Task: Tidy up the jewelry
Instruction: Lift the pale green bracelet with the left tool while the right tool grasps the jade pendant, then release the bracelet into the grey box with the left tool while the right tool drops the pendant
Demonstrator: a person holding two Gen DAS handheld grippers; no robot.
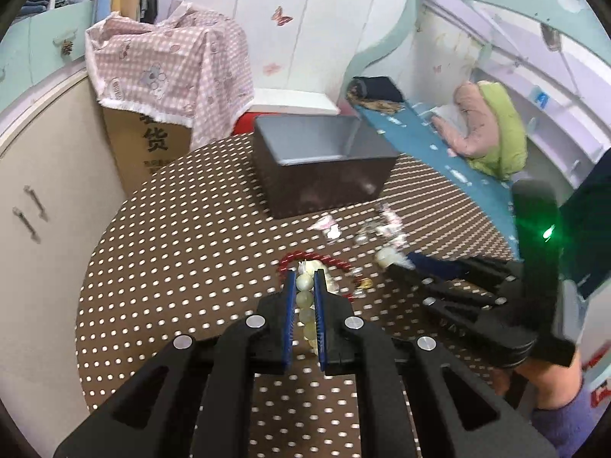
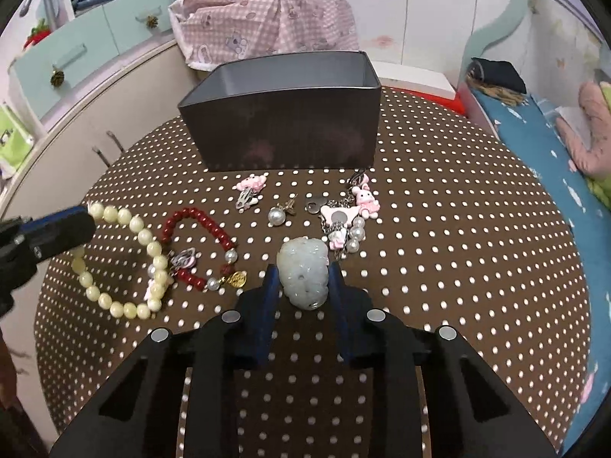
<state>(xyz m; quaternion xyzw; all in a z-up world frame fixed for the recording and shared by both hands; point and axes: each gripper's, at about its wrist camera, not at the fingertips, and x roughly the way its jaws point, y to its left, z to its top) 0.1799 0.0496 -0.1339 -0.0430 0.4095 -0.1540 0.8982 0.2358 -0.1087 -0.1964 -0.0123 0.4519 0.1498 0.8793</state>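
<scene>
On the dotted brown table, my left gripper (image 1: 305, 278) is shut on a cream bead bracelet (image 1: 304, 301); in the right wrist view it enters from the left (image 2: 82, 221) over that bracelet (image 2: 130, 267). My right gripper (image 2: 303, 271) is shut on a pale jade pendant (image 2: 303, 271); it shows at the right in the left wrist view (image 1: 397, 261). A red bead bracelet (image 2: 198, 236) lies beside the cream one. A pearl earring (image 2: 277, 215), a pink hair clip (image 2: 250, 187) and a pink bunny charm chain (image 2: 351, 213) lie ahead. A dark open box (image 2: 282, 122) stands behind.
A cardboard box under a pink checked cloth (image 2: 267, 19) stands beyond the table's far edge. A cream cabinet (image 2: 95, 114) is at the left. A bed with a blue sheet (image 2: 534, 133) is at the right.
</scene>
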